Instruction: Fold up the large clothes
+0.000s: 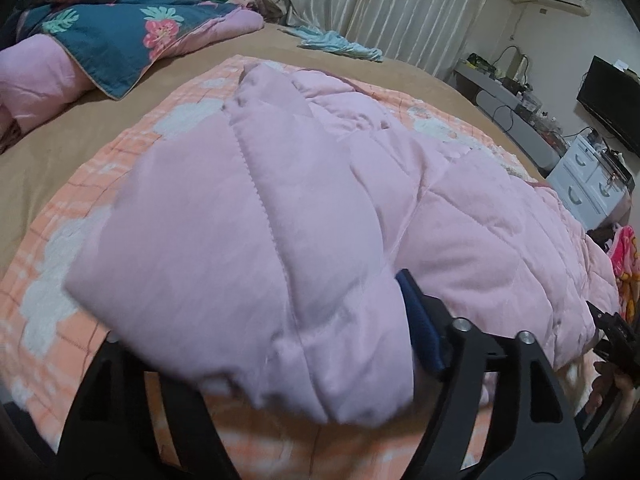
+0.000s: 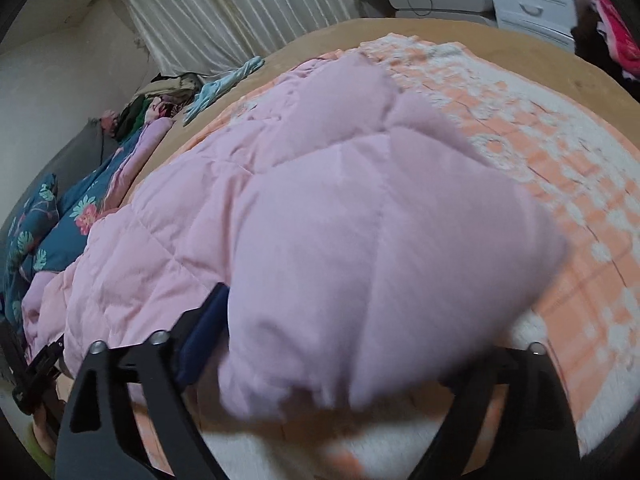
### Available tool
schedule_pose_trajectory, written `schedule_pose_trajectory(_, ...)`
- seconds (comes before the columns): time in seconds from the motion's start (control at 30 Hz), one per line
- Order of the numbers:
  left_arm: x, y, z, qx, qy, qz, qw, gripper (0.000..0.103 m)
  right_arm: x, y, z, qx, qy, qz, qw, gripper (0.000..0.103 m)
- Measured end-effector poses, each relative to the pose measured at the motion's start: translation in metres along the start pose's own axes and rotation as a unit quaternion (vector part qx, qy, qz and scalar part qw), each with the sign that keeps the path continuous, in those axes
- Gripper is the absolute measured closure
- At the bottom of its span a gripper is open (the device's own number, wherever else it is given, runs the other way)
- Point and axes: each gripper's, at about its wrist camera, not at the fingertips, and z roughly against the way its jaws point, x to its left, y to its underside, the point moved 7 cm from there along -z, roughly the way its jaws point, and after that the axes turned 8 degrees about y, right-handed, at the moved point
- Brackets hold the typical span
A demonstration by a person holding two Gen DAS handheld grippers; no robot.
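Note:
A large pink quilted padded garment [image 1: 320,200] lies on an orange-and-white checked blanket [image 1: 60,280] on the bed. My left gripper [image 1: 280,344] is shut on a thick fold of the garment and holds it lifted; the blue pad of one finger [image 1: 420,320] shows at the fold's right side, the other finger is hidden under the cloth. In the right wrist view the garment [image 2: 360,220] fills the middle. My right gripper [image 2: 340,340] is shut on another bunched corner of it, with a blue pad [image 2: 204,332] at the left.
A tan bed sheet [image 1: 80,128] lies under the blanket. A floral blue quilt [image 1: 112,32] and a clothes pile sit at the bed's head. A light-blue garment [image 1: 340,44] lies near the curtain. White drawers [image 1: 588,184] and a desk stand beyond the bed.

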Motion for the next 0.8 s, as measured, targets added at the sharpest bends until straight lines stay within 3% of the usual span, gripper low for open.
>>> schedule_pose_trajectory(0.1,0.003,0.003,0.012,0.003,-0.01,0.0,0.9999,0.017,-0.006,0.005,0.014,-0.004,0.012,0.007,1.0,0.006)
schedule_pose_trajectory(0.3,0.003,0.01,0.035,0.005,-0.018,-0.004,0.9998,0.009,-0.002,0.014,0.044,-0.025,0.026,0.039,0.999,0.004)
schedule_pose_trajectory(0.8,-0.023,0.02,0.085,-0.006,-0.042,-0.024,0.9988,0.009,0.043,0.02,0.118,-0.094,0.017,0.123,0.988,0.004)
